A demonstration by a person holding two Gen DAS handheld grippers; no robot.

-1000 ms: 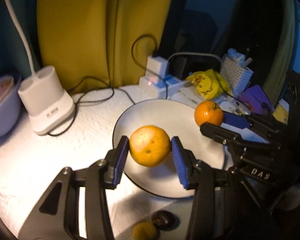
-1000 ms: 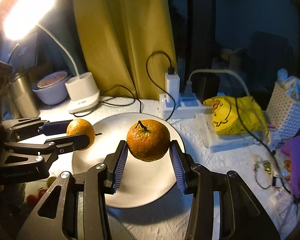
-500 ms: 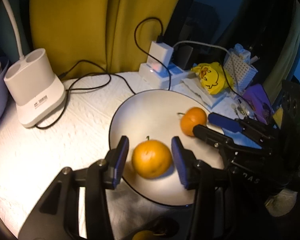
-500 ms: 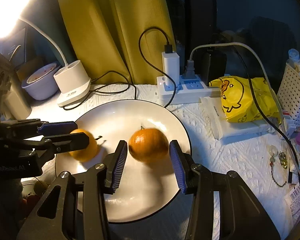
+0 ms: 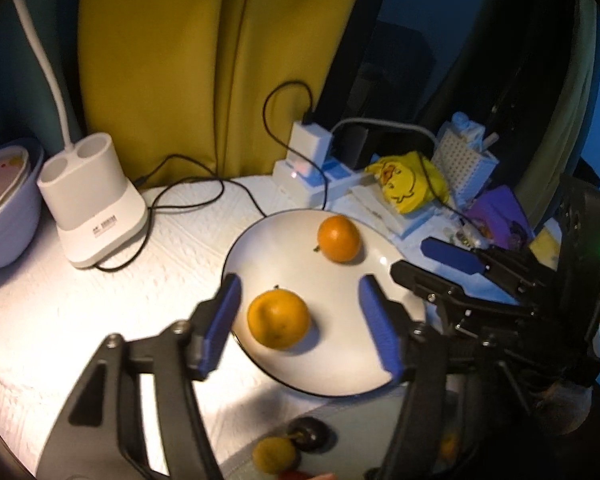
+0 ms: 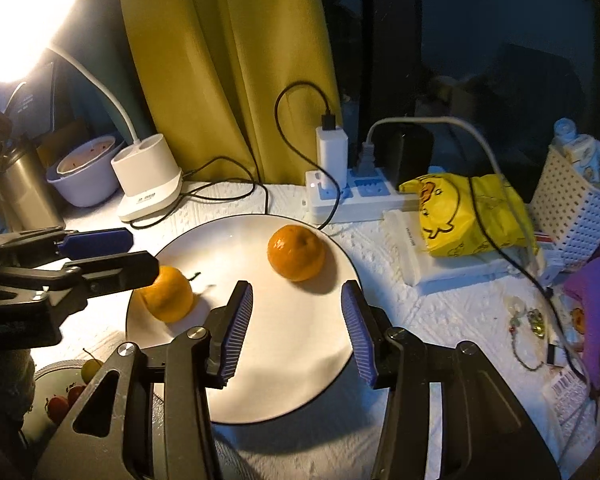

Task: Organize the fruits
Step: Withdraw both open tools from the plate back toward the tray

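Observation:
Two oranges lie on a white plate [image 5: 340, 368] with a dark rim. In the left wrist view, the near orange [image 5: 278, 319] sits at the plate's left side, between the fingers of my open left gripper [image 5: 300, 326] but apart from them. The far orange [image 5: 338, 238] lies near the plate's back edge. In the right wrist view, my right gripper [image 6: 298, 330] is open and empty above the plate [image 6: 284, 380], just behind the far orange [image 6: 296, 253]. The other orange [image 6: 167, 294] lies at the left, partly behind the left gripper's fingers [image 6: 112, 268].
A white lamp base [image 6: 150, 182] and a lilac bowl [image 6: 86, 174] stand at the back left. A power strip with cables [image 6: 352, 194], a yellow duck bag [image 6: 468, 210] and a perforated white basket [image 6: 572, 204] crowd the back right. Small fruits lie in a dish [image 6: 66, 384] at front left.
Both grippers opened and let their oranges down onto the plate, then drew back. The oranges now rest on the plate, free of the fingers.

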